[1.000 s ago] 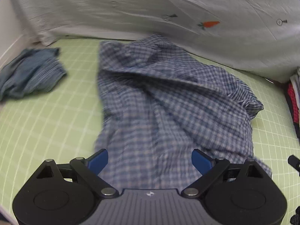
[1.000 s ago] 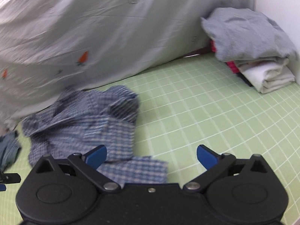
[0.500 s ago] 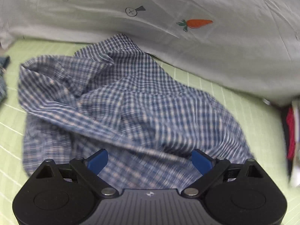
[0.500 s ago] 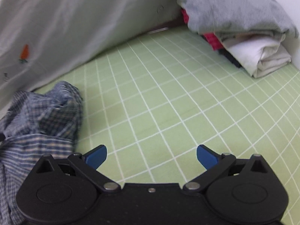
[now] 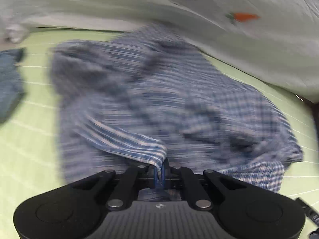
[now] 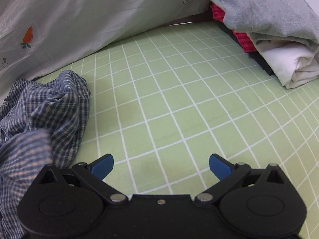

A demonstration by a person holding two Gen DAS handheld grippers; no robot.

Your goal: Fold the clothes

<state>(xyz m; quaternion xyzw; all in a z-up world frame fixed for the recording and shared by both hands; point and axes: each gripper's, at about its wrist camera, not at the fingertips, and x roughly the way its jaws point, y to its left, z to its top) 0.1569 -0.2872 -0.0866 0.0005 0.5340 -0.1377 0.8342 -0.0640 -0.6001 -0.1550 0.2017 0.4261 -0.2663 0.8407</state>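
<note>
A crumpled blue checked shirt (image 5: 169, 99) lies on the green grid sheet (image 5: 30, 139), blurred by motion in the left wrist view. My left gripper (image 5: 159, 174) is shut on a fold of the shirt's near edge, the cloth pinched between its blue pads. In the right wrist view the same shirt (image 6: 43, 115) lies bunched at the left. My right gripper (image 6: 161, 166) stands open above the bare sheet (image 6: 179, 103) just right of the shirt, with nothing between its fingers.
A white quilt with carrot prints (image 5: 199, 10) runs along the far side, also seen as the quilt (image 6: 79, 16) in the right wrist view. A stack of folded clothes (image 6: 269, 29) sits at the far right. A dark blue garment (image 5: 8, 85) lies at the left.
The left gripper has gone from open to shut, pinching the shirt's near edge. The right gripper has swung right, off the shirt and over bare sheet, and sunk a little.
</note>
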